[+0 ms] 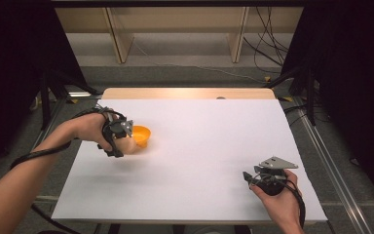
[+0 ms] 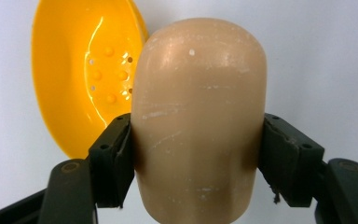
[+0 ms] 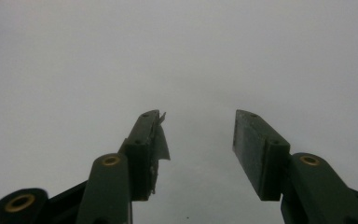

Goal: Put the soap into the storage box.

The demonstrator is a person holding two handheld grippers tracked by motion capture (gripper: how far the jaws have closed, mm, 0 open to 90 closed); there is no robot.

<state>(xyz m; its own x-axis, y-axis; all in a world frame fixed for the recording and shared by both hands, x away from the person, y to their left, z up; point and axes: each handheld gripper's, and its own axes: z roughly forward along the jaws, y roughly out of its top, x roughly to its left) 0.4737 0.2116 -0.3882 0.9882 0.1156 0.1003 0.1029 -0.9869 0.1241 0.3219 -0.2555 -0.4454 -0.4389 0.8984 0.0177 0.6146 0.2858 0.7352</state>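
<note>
The left gripper (image 1: 126, 130) is showing a black frame strapped round the hand, a small grey plate on top and a thick black cable (image 1: 39, 155) trailing along the bare, sleeveless forearm. The right gripper (image 1: 251, 177) is carrying a grey three-cornered plate (image 1: 277, 163) with small holes near its corners, a black body under it and a black cable (image 1: 299, 202) looping past the wrist. In the gripper views the jaws are looking dark green-black and blocky, with flat rubbery pads (image 3: 249, 140) pinned by small screws, brass-coloured rivets (image 3: 111, 161) at the joints, and one pad's lining (image 3: 161, 140) peeling and fraying at its edge.
</note>
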